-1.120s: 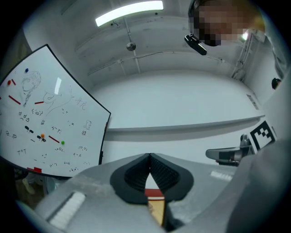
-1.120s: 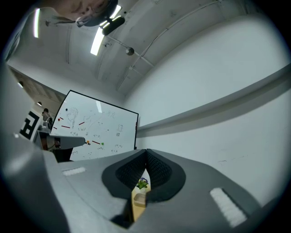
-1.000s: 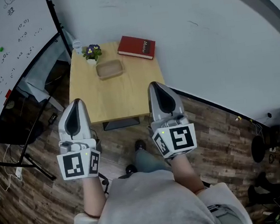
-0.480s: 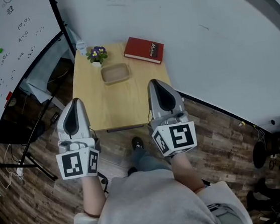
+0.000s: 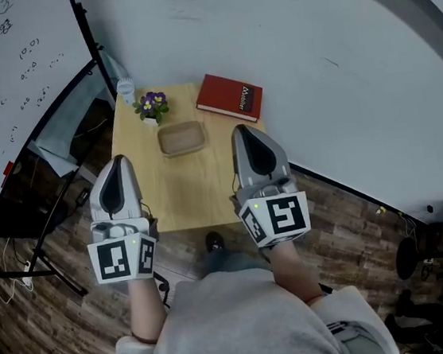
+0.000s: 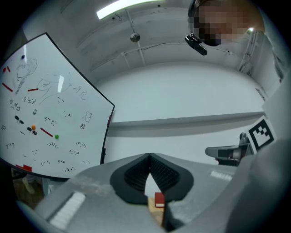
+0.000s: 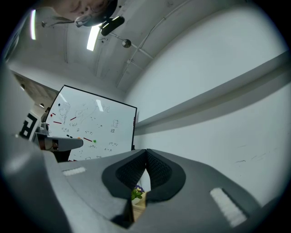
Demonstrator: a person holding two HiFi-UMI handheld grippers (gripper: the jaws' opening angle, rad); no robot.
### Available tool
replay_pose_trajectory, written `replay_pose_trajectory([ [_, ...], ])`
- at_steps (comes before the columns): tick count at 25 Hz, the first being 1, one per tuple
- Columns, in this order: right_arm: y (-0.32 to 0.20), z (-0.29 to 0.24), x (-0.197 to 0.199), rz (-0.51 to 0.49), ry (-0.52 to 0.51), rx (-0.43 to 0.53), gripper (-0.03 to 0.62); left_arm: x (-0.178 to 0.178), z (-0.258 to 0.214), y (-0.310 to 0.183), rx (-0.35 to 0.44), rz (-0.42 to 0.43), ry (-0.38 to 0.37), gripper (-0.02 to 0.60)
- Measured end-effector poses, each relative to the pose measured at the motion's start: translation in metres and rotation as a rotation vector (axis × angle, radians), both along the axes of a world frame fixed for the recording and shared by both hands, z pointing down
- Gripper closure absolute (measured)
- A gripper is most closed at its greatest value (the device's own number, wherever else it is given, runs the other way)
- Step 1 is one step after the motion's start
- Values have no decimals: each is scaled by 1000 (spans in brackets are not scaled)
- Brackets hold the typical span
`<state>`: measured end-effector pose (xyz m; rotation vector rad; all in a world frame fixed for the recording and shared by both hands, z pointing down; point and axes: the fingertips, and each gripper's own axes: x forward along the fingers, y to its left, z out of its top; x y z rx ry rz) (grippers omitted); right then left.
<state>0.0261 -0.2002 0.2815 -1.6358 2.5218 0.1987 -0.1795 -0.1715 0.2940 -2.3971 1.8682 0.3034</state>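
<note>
**Claws both closed and empty, held short of the surface**

Left claw [image 6: 149, 158] first: its own view shows the ribbed pads pressed together at the tips with nothing between them. My right claw [image 7: 146, 154] reads the same, tips meeting on nothing. From the head view, the left claw [image 5: 115, 163] and right claw [image 5: 241, 131] sit side by side, raised above the near end of the wooden surface [image 5: 177, 197] and touching nothing.

Beyond them a shallow tray [image 5: 181, 138] lies mid-surface, roughly between the two claw lines. A red book [image 5: 229, 97] sits at the far right corner, and potted flowers [image 5: 151, 105] and a clear bottle [image 5: 125, 89] at the far left.

I judge this an approach, with nothing gripped. Any grasp from here would need the tips spread first, then the claw lowered.

Only the head view gives me the layout. Each claw view catches just a sliver under its pads: the book [image 6: 159, 199] on the left, the flowers [image 7: 136, 192] on the right. They do add the whiteboard [image 7: 91, 125] face-on.
</note>
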Motion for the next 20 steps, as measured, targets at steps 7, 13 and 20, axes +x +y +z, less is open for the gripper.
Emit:
replay_pose_trajectory([
  [7,-49,-2,-1,-35,-2,1,592,2,-1,-42,-2,-30,-5,577],
  [13,-83,-4,-5,-74,-3,15,592,0,-3,-71,4,-64,-9,576],
  [20,-121,-7,1,-93,-7,21,592,6,-6,-105,11,-83,-9,577],
])
